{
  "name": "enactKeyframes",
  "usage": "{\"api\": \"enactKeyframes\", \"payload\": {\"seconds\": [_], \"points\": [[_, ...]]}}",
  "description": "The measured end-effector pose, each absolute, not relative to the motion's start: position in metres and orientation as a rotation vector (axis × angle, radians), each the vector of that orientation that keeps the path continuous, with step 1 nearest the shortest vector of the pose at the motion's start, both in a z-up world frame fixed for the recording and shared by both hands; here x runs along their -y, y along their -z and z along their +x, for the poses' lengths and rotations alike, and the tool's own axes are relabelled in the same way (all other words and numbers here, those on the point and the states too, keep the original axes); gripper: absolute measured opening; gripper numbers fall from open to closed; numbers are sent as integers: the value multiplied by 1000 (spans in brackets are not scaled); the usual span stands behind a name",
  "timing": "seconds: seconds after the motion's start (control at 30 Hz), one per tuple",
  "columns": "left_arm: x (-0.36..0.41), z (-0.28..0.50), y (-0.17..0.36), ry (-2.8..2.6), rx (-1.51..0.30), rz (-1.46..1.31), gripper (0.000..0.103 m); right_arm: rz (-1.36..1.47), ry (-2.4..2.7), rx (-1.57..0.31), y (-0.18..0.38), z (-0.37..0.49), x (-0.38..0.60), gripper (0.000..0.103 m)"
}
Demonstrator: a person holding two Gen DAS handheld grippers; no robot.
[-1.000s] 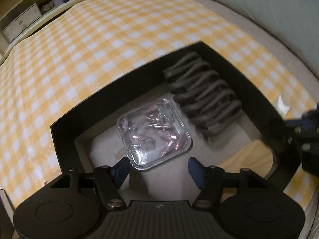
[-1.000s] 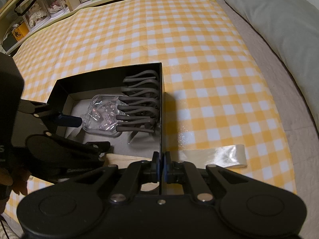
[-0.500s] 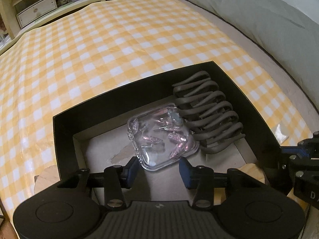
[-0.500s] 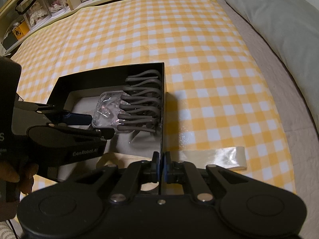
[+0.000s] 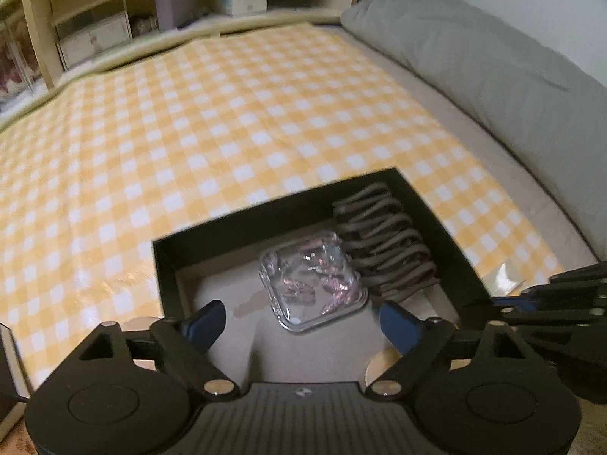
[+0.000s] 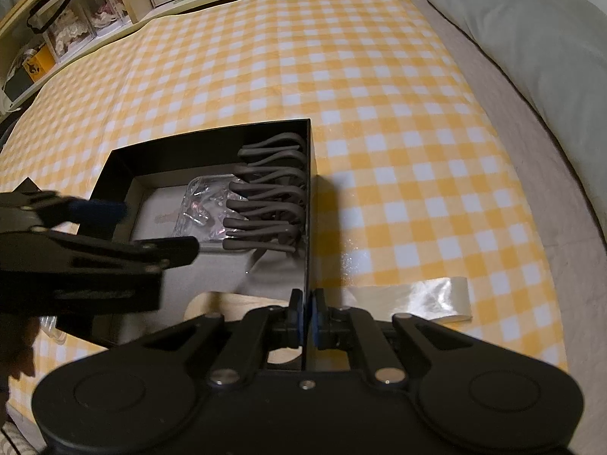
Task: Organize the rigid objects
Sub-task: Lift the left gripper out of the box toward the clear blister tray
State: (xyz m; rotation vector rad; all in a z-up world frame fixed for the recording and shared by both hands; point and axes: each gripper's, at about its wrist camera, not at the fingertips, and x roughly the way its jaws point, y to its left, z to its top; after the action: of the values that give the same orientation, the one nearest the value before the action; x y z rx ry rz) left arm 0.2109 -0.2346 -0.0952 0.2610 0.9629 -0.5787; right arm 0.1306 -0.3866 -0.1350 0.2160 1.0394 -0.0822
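clear case lies in black box; left tongs opening, empty.

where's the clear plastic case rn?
In the black box, on its floor, against the left side of the grey hangers; the clear plastic case lies just ahead of the opening left gripper.

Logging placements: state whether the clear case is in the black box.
In: the clear case lies on the black box floor beside the grey hangers.
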Motion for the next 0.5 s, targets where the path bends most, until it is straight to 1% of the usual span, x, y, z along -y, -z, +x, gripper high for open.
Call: {"api": "enactKeyframes", "payload": {"seconds": [0.23, 0.5], "points": [[219, 190, 62, 588, -912, 250, 102, 220, 82, -1039, 135, 131, 387, 5], [194, 165, 32, 589, -856, 226, 103, 226, 82, -1039, 136, 131, 387, 5]]}}
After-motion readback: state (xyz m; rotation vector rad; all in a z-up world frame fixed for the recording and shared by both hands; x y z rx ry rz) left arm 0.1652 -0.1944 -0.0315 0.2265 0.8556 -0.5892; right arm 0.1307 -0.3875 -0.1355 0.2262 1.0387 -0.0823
